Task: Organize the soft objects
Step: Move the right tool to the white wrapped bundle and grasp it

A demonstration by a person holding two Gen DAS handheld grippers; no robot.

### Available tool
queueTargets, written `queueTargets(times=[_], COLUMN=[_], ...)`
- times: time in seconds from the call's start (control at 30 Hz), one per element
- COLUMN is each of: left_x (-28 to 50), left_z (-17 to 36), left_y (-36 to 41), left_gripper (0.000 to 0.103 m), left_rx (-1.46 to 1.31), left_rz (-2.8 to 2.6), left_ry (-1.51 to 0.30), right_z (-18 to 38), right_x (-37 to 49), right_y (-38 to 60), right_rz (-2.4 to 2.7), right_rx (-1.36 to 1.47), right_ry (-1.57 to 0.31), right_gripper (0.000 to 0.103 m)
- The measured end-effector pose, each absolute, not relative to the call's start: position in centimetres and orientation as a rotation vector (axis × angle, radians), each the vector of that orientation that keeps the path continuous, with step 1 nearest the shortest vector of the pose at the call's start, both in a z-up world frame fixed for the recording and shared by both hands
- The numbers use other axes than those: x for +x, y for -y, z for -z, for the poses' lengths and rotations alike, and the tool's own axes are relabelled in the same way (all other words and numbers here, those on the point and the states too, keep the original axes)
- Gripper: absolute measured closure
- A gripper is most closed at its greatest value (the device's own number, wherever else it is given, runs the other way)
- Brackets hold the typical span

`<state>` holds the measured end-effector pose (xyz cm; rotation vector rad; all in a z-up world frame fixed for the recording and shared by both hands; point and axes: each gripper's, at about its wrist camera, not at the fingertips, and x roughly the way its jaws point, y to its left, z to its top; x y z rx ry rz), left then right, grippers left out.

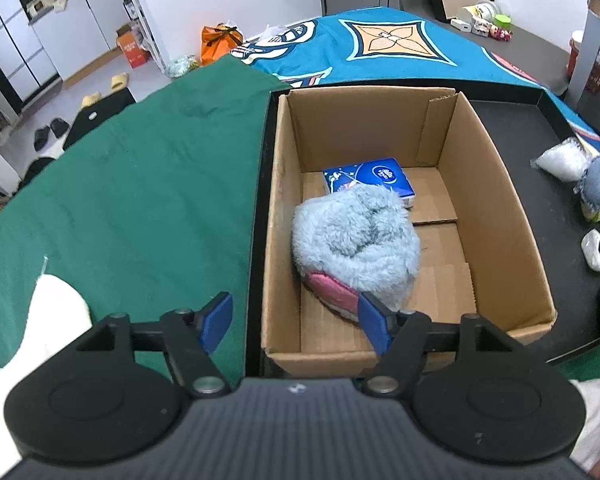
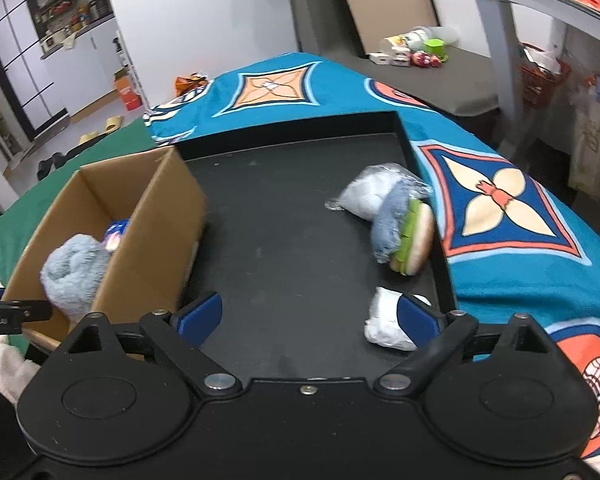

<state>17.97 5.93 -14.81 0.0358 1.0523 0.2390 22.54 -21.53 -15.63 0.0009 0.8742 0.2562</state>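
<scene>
A cardboard box (image 1: 496,216) stands on a black tray (image 1: 540,148). Inside lie a fluffy light-blue plush with a pink patch (image 1: 356,244) and a blue tissue pack (image 1: 368,178). My left gripper (image 1: 296,322) is open and empty above the box's near edge, its right finger close to the plush. In the right wrist view the box (image 2: 148,232) is at the left, holding the plush (image 2: 74,272). My right gripper (image 2: 308,318) is open over the tray (image 2: 284,248). A white wrapped bundle (image 2: 384,320) lies beside its right finger. A plush burger (image 2: 414,238), a denim piece (image 2: 388,220) and a clear bag of white stuffing (image 2: 364,194) lie further off.
The tray sits on a table covered by a green cloth (image 1: 140,184) and a teal patterned cloth (image 2: 500,200). A white fleece (image 1: 52,320) lies at the near left. A grey bench with small containers (image 2: 416,50) and a metal shelf (image 2: 512,40) stand behind at the right.
</scene>
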Motion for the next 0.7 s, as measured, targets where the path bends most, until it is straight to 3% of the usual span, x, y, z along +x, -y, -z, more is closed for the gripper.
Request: queueTargets(times=[0.2, 0.53, 0.7], left_x=[18.2, 18.5, 18.5], left_z=[14.7, 14.7, 14.6], left_y=[-5.1, -4.0, -3.8], left_gripper=[0.027, 0.025, 0.025], left_rx=[0.081, 0.154, 0.166], left_rz=[-0.251, -0.276, -0.269], left_ry=[-1.055, -1.057, -1.056], right_z=[17.0, 18.7, 19.5], right_x=[22.6, 22.7, 22.9], right_y=[23.1, 25.0, 25.3], right_rz=[-0.212, -0.118, -0.108], right_rx=[0.027, 0.060, 0.066], right_ry=[-0.883, -0.878, -0.893], right_gripper=[0.008, 0.009, 0.021])
